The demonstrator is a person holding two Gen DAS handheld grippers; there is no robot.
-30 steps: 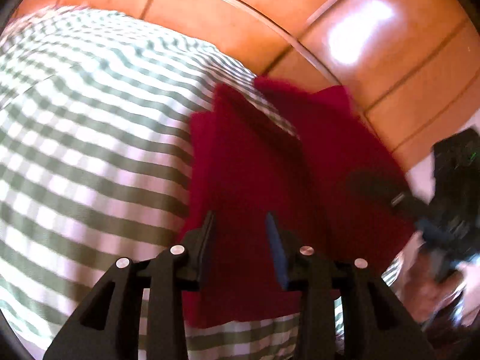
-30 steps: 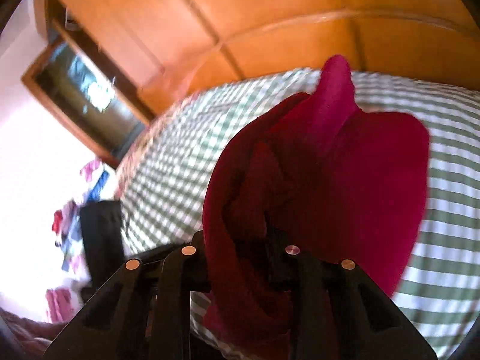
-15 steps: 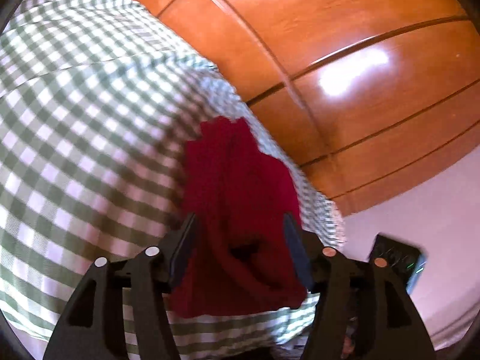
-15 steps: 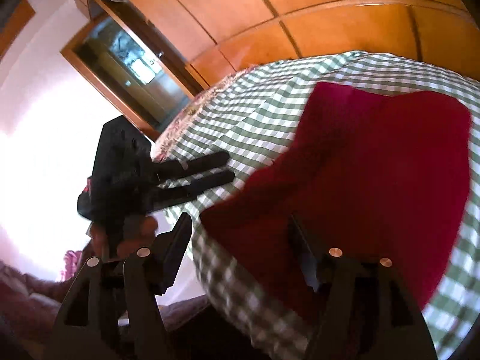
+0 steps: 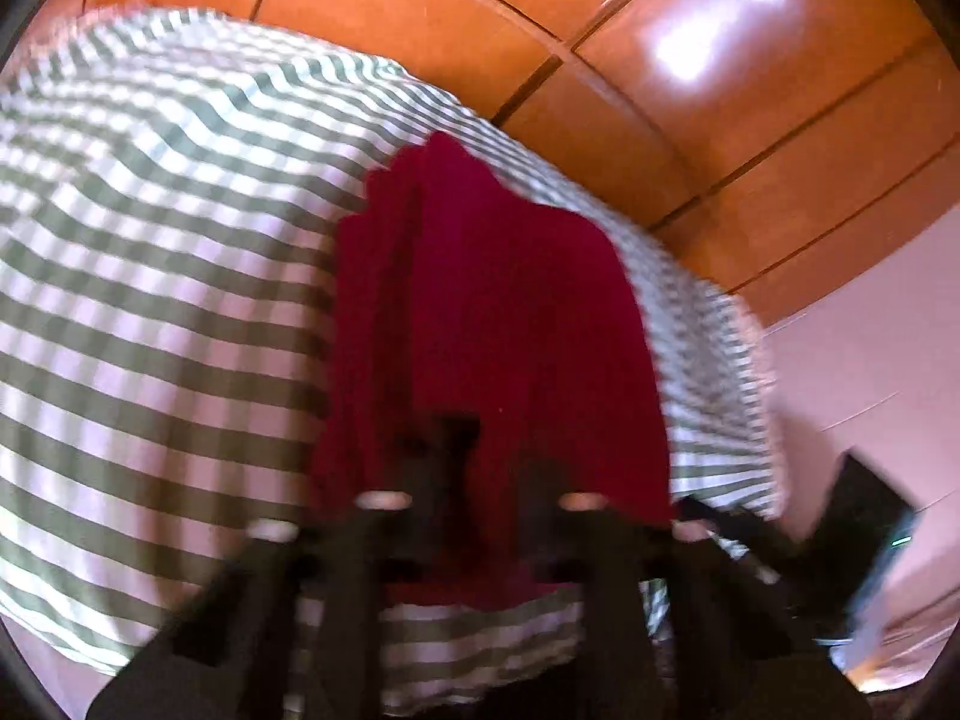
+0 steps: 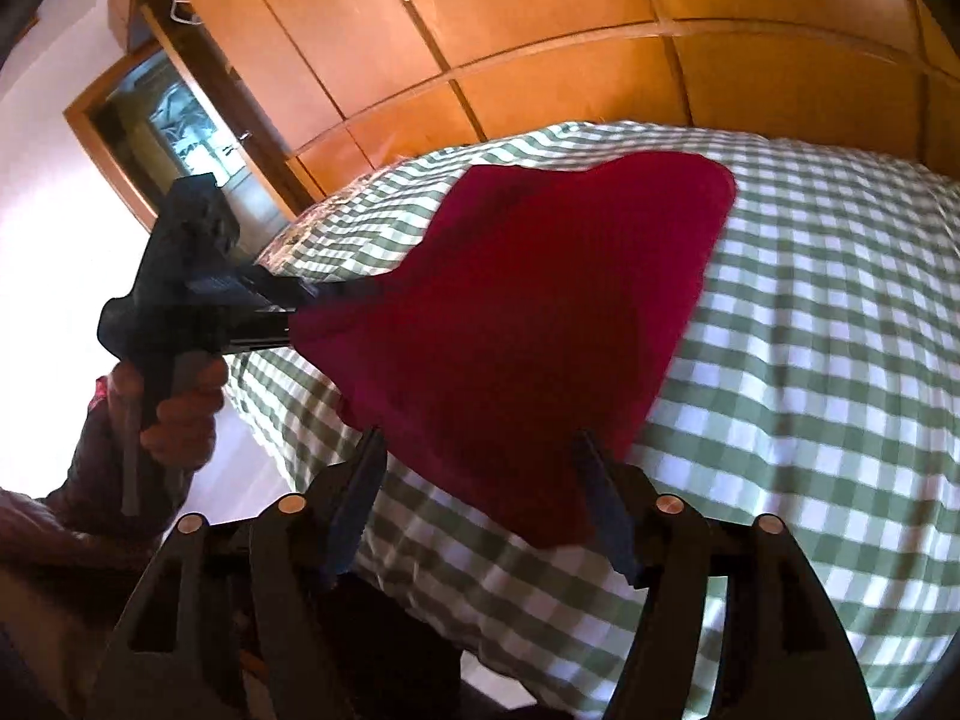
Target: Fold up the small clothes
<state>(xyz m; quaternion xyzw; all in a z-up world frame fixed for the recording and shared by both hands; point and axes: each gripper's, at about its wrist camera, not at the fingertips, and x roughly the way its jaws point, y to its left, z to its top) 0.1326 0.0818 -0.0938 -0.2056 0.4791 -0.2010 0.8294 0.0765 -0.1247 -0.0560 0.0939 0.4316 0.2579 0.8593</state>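
A dark red garment (image 6: 528,306) lies folded on the green-and-white checked bed cover (image 6: 828,360). My left gripper (image 5: 465,450) is shut on the garment's near edge (image 5: 480,312); the left wrist view is blurred. In the right wrist view the left gripper (image 6: 312,306) pinches the garment's left corner and lifts it. My right gripper (image 6: 480,480) is open and empty, its fingers on either side of the garment's near edge, just above the bed.
Orange wooden wardrobe doors (image 6: 540,48) stand behind the bed. A doorway (image 6: 174,126) shows at the left. The bed's edge (image 6: 480,630) drops off right in front of the right gripper. The right gripper's body (image 5: 864,528) shows at the lower right.
My right gripper has let go of the garment and opened wide. My left gripper has closed on the garment's edge. The garment has gone from bunched up to spread on the bed.
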